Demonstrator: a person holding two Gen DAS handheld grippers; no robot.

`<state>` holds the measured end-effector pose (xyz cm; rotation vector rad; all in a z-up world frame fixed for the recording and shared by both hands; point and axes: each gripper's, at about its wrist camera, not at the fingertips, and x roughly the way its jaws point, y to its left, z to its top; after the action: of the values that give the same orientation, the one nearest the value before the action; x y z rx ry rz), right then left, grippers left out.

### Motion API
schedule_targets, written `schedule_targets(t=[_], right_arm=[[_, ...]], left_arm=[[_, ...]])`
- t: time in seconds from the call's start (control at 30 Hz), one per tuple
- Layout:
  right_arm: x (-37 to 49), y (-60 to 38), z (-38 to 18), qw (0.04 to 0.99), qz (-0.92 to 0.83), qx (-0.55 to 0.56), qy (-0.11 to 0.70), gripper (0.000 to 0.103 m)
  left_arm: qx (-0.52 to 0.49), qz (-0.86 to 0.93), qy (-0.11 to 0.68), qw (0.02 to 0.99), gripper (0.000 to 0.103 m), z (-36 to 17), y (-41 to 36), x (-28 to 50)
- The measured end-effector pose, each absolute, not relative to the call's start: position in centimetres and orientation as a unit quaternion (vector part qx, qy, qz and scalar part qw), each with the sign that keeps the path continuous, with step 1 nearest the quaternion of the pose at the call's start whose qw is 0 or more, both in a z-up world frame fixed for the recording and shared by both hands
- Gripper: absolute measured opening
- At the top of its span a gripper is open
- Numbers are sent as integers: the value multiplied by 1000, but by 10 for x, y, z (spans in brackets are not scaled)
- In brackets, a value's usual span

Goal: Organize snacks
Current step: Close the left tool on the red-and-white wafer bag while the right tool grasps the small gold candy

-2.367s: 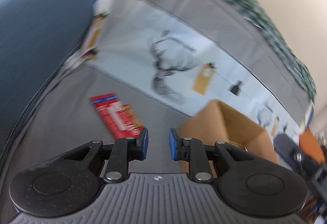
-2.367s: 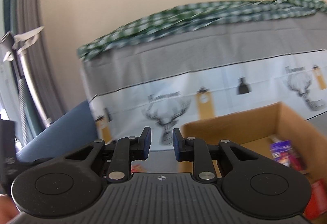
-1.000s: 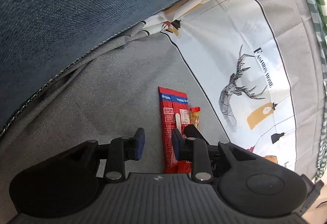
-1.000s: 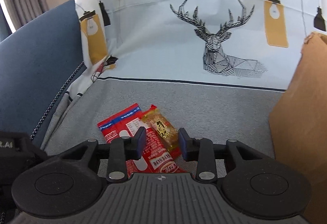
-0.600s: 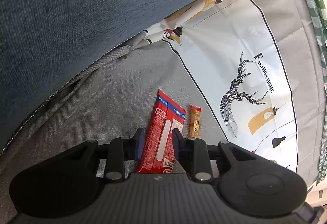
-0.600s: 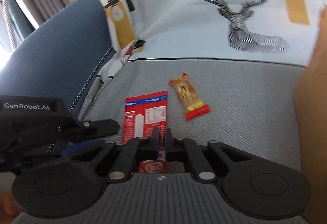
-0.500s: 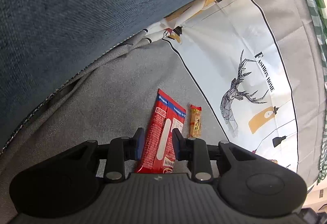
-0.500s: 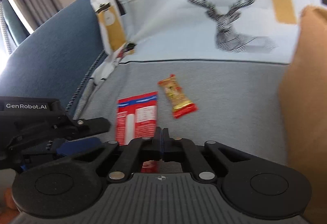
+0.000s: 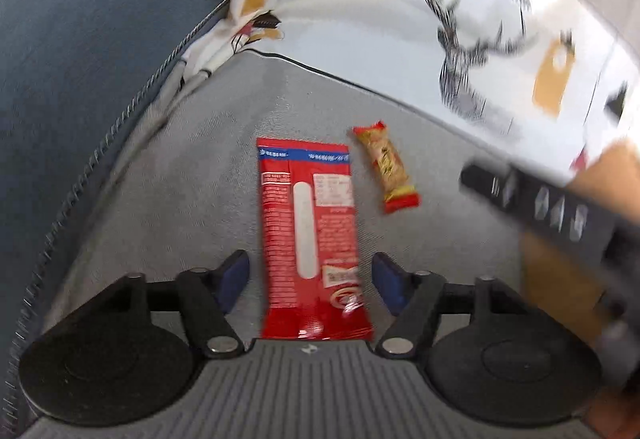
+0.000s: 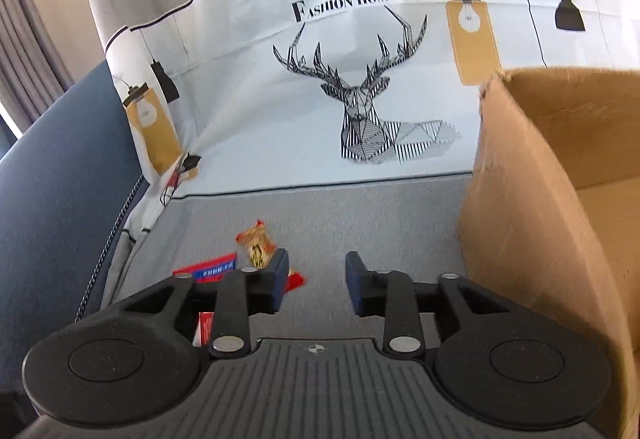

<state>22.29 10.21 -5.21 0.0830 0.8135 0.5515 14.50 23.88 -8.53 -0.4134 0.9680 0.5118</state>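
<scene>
The left gripper — its jaws just opened wide, pads clear of the red packet lying lengthwise between them on the grey seat — sits nearer it than the right gripper, part open and empty beside the cardboard box.

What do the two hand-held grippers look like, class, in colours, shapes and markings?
The left gripper and right gripper look alike: black linkage arms with silver rivets, round black discs at each side, blue pads on the fingers, and a ribbed grey base bearing a small compass-like mark.
</scene>
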Motion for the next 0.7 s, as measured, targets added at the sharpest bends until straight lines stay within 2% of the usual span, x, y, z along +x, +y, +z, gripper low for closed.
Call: schedule_targets(t=[0.03, 0.07, 0.13, 0.4, 0.57, 0.63, 0.67, 0.7], right_arm=[[223, 105, -51, 885, 264, 30, 382, 43], [223, 108, -51, 887, 267, 22, 376, 48], [224, 115, -53, 884, 280, 14, 375, 51], [228, 155, -79, 876, 293, -29, 381, 66], [230, 171, -94, 875, 290, -59, 382, 66], [226, 175, -95, 877, 294, -83, 370, 55], [224, 175, -94, 876, 302, -84, 366, 35], [223, 175, -94, 875, 309, -85, 363, 20]], left_arm=[[-176, 251, 459, 834, 51, -86, 236, 143], [-169, 262, 458, 833, 50, -86, 236, 140], [-182, 286, 456, 823, 48, -86, 245, 133], [-243, 334, 450, 792, 54, -87, 276, 116], [-222, 334, 459, 793, 55, -89, 276, 120], [-220, 338, 458, 793, 53, -90, 278, 119], [-219, 340, 457, 792, 52, -92, 279, 121], [-219, 342, 456, 792, 50, -93, 280, 121]])
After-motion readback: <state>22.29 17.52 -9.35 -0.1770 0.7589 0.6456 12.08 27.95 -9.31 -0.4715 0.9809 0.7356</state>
